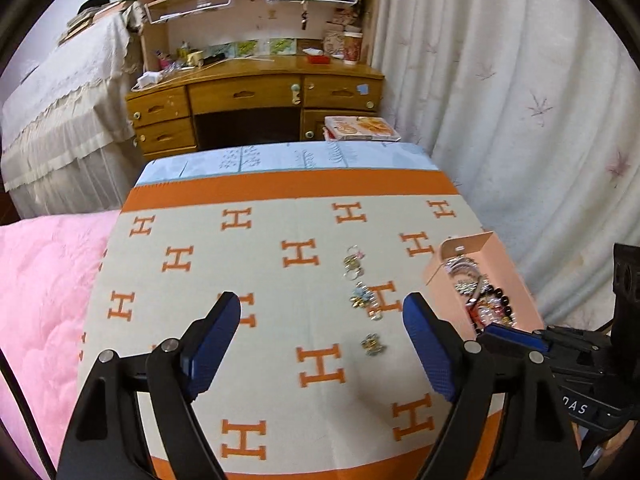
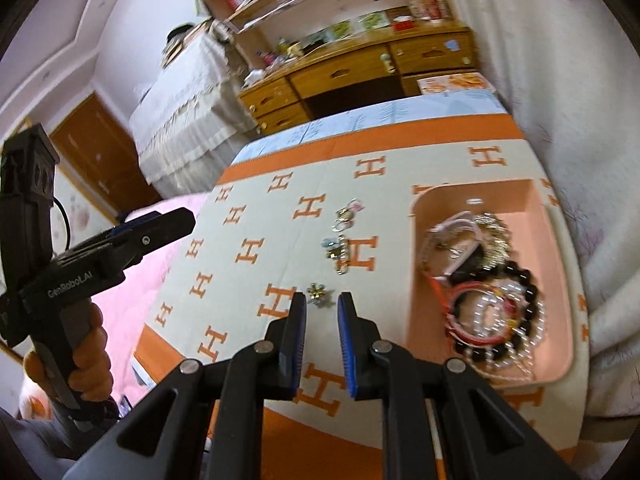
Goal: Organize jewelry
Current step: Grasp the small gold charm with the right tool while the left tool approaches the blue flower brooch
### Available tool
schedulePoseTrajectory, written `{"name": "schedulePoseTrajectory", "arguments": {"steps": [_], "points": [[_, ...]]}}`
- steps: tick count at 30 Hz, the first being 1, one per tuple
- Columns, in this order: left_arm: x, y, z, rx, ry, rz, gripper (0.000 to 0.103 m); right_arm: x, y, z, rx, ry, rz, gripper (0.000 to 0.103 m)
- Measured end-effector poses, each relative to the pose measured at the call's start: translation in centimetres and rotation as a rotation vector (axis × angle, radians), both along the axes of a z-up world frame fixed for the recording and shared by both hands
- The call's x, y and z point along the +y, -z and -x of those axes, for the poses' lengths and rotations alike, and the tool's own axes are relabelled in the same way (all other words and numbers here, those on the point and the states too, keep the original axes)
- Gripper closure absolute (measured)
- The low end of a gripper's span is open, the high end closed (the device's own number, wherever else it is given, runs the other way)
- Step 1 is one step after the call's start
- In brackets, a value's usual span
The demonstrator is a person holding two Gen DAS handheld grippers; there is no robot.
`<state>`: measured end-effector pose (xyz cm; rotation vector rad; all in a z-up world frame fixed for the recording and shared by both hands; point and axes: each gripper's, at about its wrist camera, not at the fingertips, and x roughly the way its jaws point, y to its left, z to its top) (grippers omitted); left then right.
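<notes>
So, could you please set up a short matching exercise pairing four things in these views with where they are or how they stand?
Things:
1. left gripper
2. right gripper
3. black bead bracelet
4. small brooch

Places or states:
a. inside the pink tray
b. fingers narrowly apart, empty
c. loose on the H-patterned cloth, just beyond blue fingertips
d. fingers wide apart, empty

Pairs: 1-d, 2-b, 3-a, 4-c
</notes>
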<state>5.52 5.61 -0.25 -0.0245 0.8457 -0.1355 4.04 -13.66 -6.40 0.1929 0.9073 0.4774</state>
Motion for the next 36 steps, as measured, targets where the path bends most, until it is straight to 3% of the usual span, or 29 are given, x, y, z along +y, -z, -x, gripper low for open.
{"name": "schedulePoseTrajectory", "arguments": {"steps": [2,5,6,10,15,27,31,36], "points": [[0.4,0.9,0.0,0.01,-0.019,-0.017,0.021,1.3,0.6,-0.5,-0.003,-0.018,0.041,0.084],[1.2,2.9,-0.4,0.049,-0.039,-0.025,0.021,3.1,1.7,-0.8,-0.019,-0.035,0.1,0.065],[1.5,3.8,-0.6,0.073,-0.042,-0.017,0.021,3.6,2.1,-0.9,-0.024,-0.044,0.117,0.065],[2.4,6.4,-1.1,0.129,-0.049,-0.001,0.021,5.7,4.0,-1.6,-0.019,-0.072,0.206,0.065],[3.4,8.8,-1.7,0.172,-0.057,0.001,0.021,7.3,6.2,-3.0,0.027,-0.1,0.247,0.065],[4.3,10.6,-2.8,0.205,-0.048,0.02,0.021,9.6,8.0,-4.3,0.0,-0.115,0.352,0.065],[4.0,10.5,-3.0,0.202,-0.04,0.02,0.021,9.8,8.1,-4.2,-0.032,-0.107,0.401,0.083],[3.1,10.5,-3.5,0.201,-0.017,0.013,0.021,9.1,8.0,-3.9,-0.022,-0.109,0.364,0.083]]}}
